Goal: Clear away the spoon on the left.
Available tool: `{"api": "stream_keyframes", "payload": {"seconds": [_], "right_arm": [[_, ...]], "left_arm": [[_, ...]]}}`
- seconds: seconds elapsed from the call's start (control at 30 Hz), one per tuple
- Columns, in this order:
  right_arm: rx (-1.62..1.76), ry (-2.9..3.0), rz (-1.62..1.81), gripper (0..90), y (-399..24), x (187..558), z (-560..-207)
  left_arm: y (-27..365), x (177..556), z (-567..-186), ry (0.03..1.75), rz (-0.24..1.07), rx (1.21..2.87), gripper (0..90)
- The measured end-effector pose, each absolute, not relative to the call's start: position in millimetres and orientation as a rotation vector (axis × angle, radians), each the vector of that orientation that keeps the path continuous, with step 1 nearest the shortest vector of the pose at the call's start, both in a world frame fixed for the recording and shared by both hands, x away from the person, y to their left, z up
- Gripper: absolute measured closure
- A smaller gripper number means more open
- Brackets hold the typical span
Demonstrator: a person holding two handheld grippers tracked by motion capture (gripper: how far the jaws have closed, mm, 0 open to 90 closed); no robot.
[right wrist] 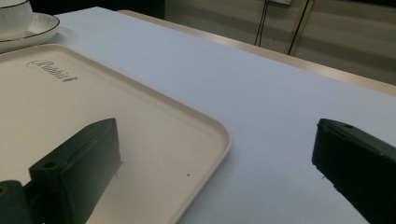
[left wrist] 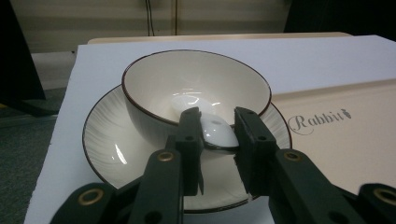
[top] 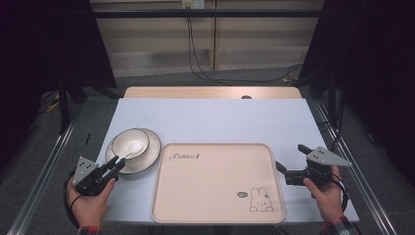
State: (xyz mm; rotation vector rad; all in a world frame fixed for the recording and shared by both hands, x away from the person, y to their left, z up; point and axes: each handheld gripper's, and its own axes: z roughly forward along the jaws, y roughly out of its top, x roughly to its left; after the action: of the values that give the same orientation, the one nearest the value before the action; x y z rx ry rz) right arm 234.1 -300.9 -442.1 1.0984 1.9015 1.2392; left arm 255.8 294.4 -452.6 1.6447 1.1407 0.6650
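Note:
A white bowl (top: pixel 130 143) with a dark rim stands on a ribbed white plate (top: pixel 152 149) at the table's left. A white spoon (top: pixel 128 152) lies in the bowl with its handle over the near rim. My left gripper (top: pixel 116 164) reaches in from the near left. In the left gripper view its jaws press both sides of the spoon (left wrist: pixel 217 133) handle just in front of the bowl (left wrist: pixel 196 79), over the plate (left wrist: pixel 107 140). My right gripper (top: pixel 291 156) is held wide open at the right edge of the cream tray (top: pixel 215 186), with nothing between its jaws.
The cream tray (left wrist: pixel 336 140) carries the word "Rabbit" and a rabbit drawing, and nothing lies on it. The light blue table (top: pixel 210 117) stretches beyond it. In the right gripper view the tray corner (right wrist: pixel 187 121) lies between the jaws, with the plate (right wrist: pixel 42 23) far left.

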Motion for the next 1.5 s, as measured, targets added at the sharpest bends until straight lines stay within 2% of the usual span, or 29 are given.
{"api": "stream_keyframes", "payload": {"seconds": [0.47, 0.93, 1.5], "right_arm": [[1.098, 1.9, 1.235, 0.7, -300.3, 234.8, -442.7], [1.108, 1.904, 1.229, 0.7, -300.0, 235.2, -443.2], [1.108, 1.906, 1.228, 0.7, -299.9, 235.5, -443.6]], "left_arm": [[293.8, 257.6, -452.6, 1.157, 0.651, 1.625, 74.9], [293.7, 258.9, -456.8, 1.179, 0.649, 1.621, 72.8], [288.7, 260.4, -449.3, 1.127, 0.683, 1.598, 76.3]]}}
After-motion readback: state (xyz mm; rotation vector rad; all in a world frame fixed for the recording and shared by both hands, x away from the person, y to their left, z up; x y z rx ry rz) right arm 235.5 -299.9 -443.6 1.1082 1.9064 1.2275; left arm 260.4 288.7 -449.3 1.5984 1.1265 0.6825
